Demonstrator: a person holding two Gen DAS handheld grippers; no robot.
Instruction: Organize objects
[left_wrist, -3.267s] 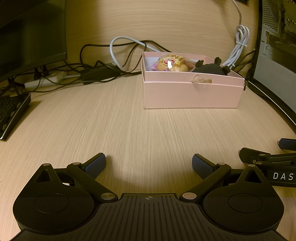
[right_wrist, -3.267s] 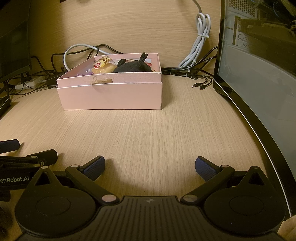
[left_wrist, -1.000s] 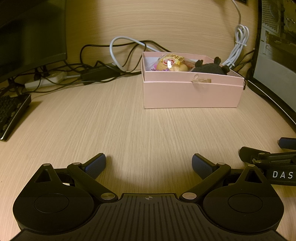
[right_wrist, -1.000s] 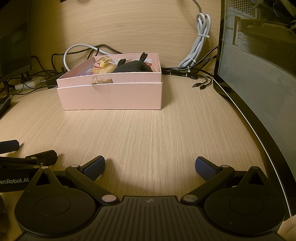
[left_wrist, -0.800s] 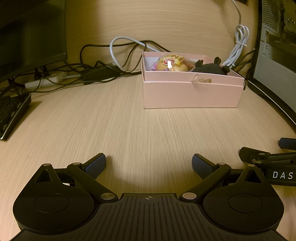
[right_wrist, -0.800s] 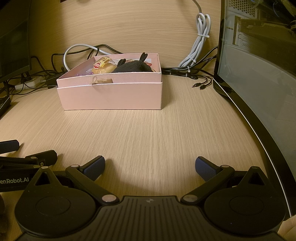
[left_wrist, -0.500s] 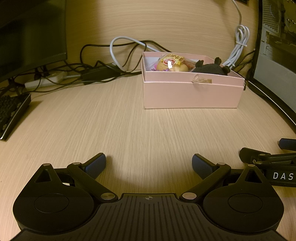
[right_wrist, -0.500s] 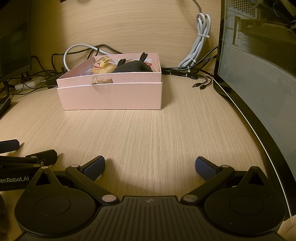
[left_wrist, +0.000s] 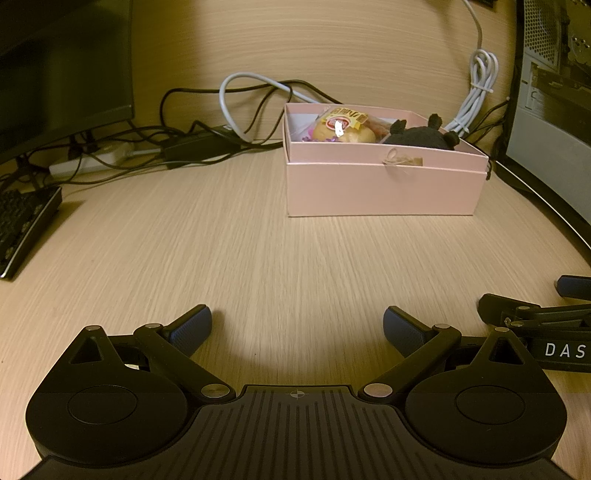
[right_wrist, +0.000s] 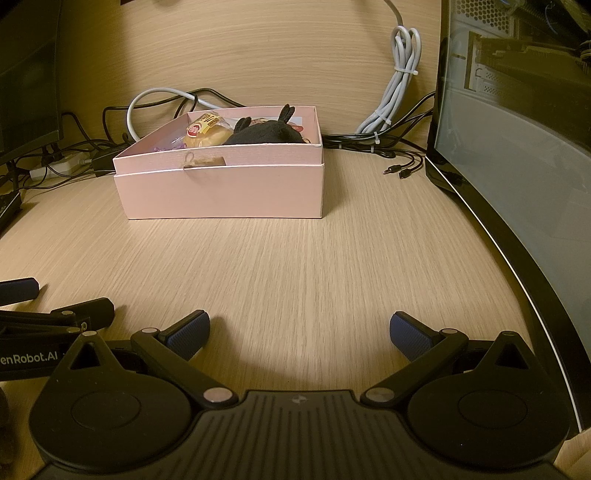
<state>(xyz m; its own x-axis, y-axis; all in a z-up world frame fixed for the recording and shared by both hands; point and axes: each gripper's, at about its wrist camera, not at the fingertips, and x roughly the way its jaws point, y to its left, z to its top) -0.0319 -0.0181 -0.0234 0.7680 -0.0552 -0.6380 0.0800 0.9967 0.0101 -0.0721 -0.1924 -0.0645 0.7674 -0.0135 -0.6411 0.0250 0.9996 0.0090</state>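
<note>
Low over a pale wooden desk (left_wrist: 258, 251), the left gripper (left_wrist: 297, 325) and right gripper (right_wrist: 299, 330) are held side by side, each spread wide with nothing between its blue pads; ahead, well apart from both, a pink box (right_wrist: 221, 192) is seen, open-topped, with a wrapped bun (right_wrist: 207, 134) and a black plush toy (right_wrist: 266, 133) already resting inside; nothing loose is visible on the desk between grippers and box; judged from this, sorting looks finished, and the grippers are best kept clear of the cables (left_wrist: 251, 107) behind the box.
</note>
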